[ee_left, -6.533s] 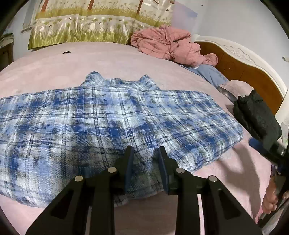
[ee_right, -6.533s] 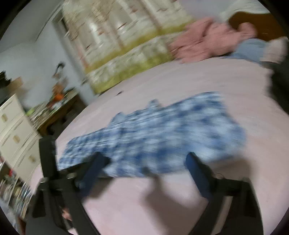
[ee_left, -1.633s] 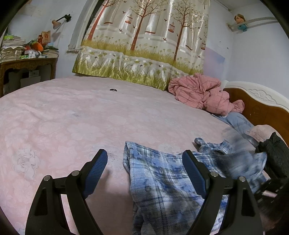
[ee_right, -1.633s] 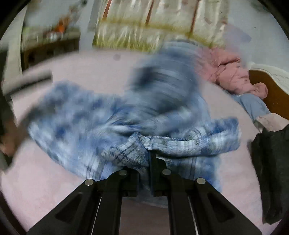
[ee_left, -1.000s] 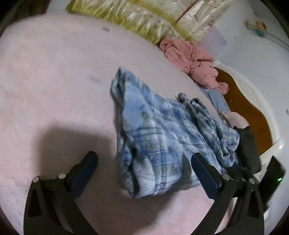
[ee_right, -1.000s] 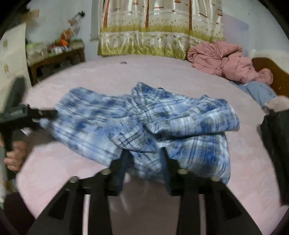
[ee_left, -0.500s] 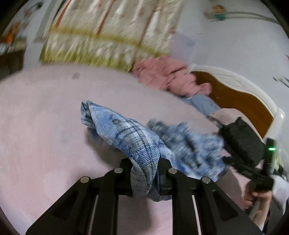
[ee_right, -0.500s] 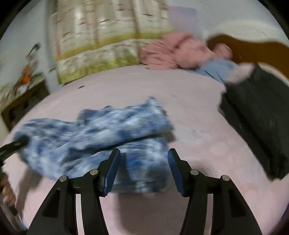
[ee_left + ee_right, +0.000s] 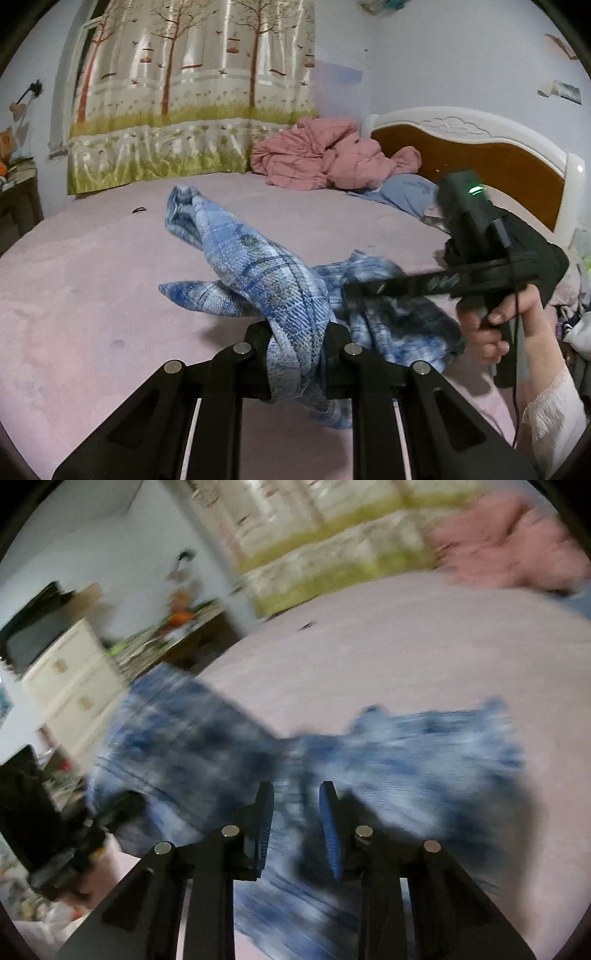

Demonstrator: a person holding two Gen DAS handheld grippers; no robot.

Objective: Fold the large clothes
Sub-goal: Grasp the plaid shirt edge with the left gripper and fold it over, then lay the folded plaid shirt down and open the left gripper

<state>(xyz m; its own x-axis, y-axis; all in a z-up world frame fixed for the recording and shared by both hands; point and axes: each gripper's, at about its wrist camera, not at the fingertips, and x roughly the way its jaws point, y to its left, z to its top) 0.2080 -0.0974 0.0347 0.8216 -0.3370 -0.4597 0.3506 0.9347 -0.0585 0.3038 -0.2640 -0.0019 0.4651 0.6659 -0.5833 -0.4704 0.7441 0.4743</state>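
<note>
A blue plaid shirt [image 9: 258, 269] lies bunched on the pink bed [image 9: 92, 277]. My left gripper [image 9: 297, 332] is shut on a thick fold of it, and this fold hangs lifted off the bed. In the left wrist view a hand holds my right gripper [image 9: 351, 290] at the right, its tips reaching the shirt's far bunch. The right wrist view is blurred: the shirt [image 9: 406, 746] spreads under my right gripper [image 9: 297, 805], whose jaws are closing. A narrow gap still shows between the blue pads, with cloth seen through it and no pad pressing on it.
A pink quilt [image 9: 317, 158] and a blue pillow [image 9: 402, 192] lie by the wooden headboard [image 9: 480, 155]. A black garment [image 9: 546, 251] sits at the bed's right edge. A white drawer unit [image 9: 70, 686] and a cluttered desk stand beyond the bed's left side.
My left gripper went from wide open to shut on a shirt fold and lifted it. My right gripper let go of the shirt, swung across it, and its jaws have narrowed.
</note>
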